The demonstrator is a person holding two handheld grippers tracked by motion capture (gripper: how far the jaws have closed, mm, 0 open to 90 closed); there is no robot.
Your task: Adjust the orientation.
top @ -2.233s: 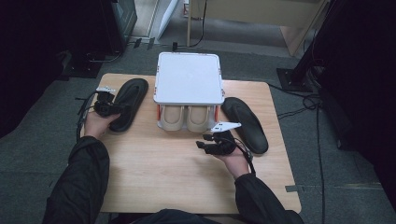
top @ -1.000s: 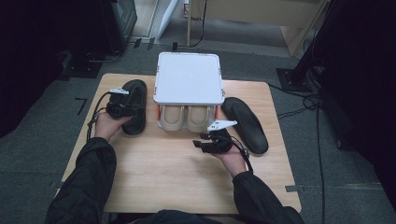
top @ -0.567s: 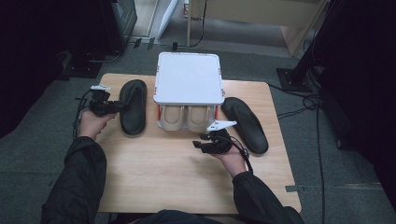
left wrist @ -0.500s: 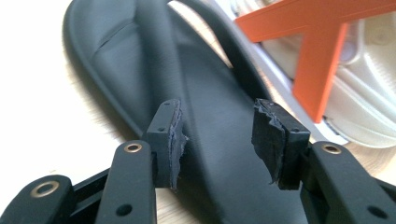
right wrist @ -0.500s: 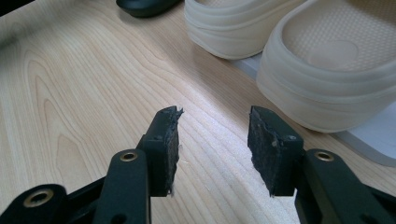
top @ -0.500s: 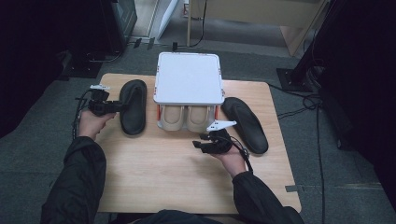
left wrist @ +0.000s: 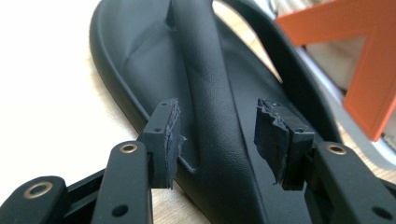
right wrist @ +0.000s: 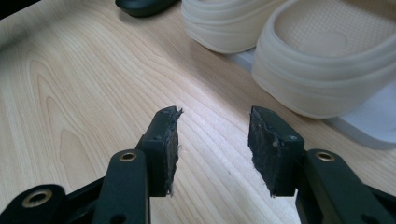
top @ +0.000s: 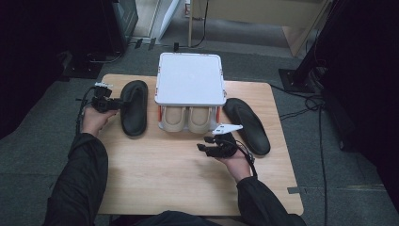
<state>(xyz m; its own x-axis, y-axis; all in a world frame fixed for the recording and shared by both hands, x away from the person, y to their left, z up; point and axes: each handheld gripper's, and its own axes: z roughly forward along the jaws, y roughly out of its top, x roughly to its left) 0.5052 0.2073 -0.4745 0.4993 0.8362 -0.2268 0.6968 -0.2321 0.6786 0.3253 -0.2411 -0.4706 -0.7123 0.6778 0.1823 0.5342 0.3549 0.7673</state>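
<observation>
A black slipper [top: 134, 107] lies flat on the wooden table [top: 164, 179], left of a white shoe rack [top: 189, 79]. My left gripper [top: 113, 104] is at the slipper's left edge. Its jaws have just been opening and now stand open [left wrist: 218, 135], one on each side of the slipper's strap [left wrist: 205, 88] without pressing on it. A second black slipper [top: 247, 125] lies right of the rack. My right gripper [top: 204, 143] hovers open [right wrist: 214, 144] over bare wood in front of the rack, with nothing between its fingers.
Two cream slippers [top: 181, 117] [right wrist: 336, 60] sit on the rack's lower shelf under its white top. An orange rack leg [left wrist: 369, 84] stands just beyond the left slipper. Dark floor with cables surrounds the table.
My left gripper has let go of the black slipper and drawn back to the left, its jaws wider. The slipper stays beside the rack. The right gripper has not moved.
</observation>
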